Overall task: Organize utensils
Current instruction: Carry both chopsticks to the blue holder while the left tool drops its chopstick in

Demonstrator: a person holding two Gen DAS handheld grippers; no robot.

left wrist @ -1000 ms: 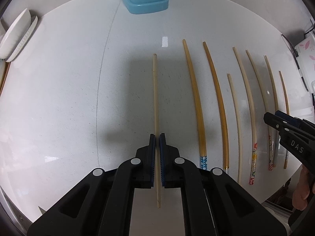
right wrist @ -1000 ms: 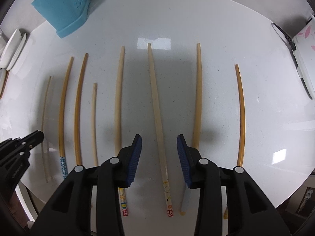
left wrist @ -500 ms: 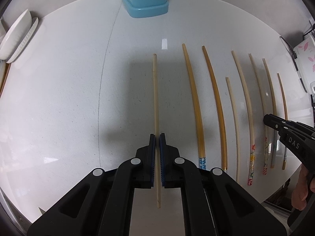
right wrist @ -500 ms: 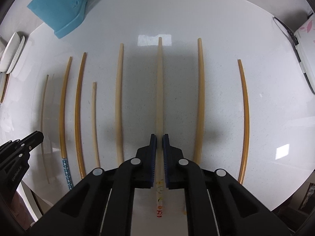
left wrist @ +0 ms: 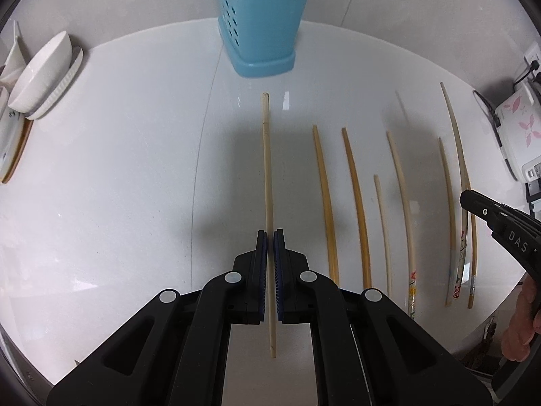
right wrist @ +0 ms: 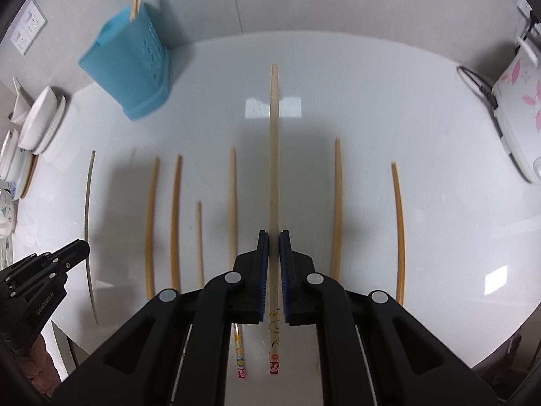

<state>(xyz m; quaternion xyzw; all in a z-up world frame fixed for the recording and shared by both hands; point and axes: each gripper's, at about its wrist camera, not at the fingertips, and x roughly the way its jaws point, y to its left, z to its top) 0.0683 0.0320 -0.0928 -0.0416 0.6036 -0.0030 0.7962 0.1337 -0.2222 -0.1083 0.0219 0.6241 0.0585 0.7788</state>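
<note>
Above the white surface (left wrist: 101, 203), each hand-held gripper clamps one chopstick lengthwise: left (left wrist: 270, 237) a plain one (left wrist: 267, 169), right (right wrist: 274, 237) a patterned one (right wrist: 274, 152) (likely bound for the blue holder (left wrist: 263, 27)).

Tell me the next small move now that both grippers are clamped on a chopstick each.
Probably carry the left gripper forward and tip its plain chopstick into the blue holder. That holder stands straight ahead of it, already with chopsticks inside. The right gripper holds a painted chopstick with the holder off to its left, so it can follow.
</note>
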